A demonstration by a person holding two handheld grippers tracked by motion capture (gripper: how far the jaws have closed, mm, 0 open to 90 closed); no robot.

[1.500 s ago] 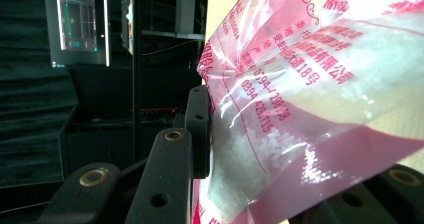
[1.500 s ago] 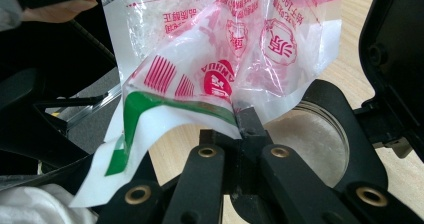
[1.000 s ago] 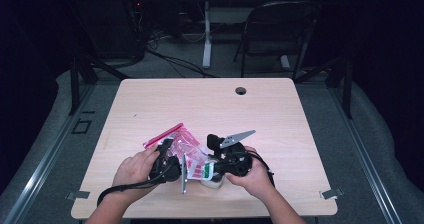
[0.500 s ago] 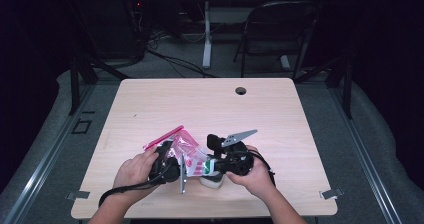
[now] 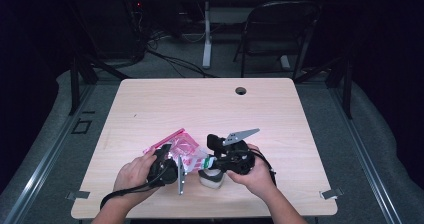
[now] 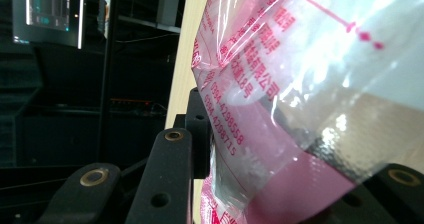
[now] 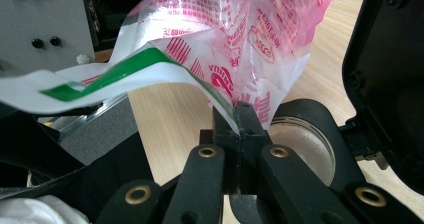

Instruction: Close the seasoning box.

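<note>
Little has moved. Clear plastic pink-printed zip bag point(image 5: 182, 151): right gripper point(image 7: 235, 119) jaws pinching edge, left gripper point(image 6: 200, 134) jaws clasping opposite side; pull apart gently, evenly above bench point(image 5: 210, 104).

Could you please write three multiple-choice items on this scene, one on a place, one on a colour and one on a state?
1. Where on the table is the plastic bag?
A. near the front edge, between the two grippers
B. beside the round hole at the far edge
C. at the far left corner

2. What colour is the print on the bag?
A. blue
B. pink-red
C. yellow

3. How do the jaws of the right gripper stand?
A. wide open, off the bag
B. shut on nothing
C. shut on an edge of the bag

Answers: 1 A, the high view shows the bag between the left gripper and the right one, close to the person. 2 B, both gripper views show pink-red lettering. 3 C, the right gripper view shows its tips pinching the film.
</note>
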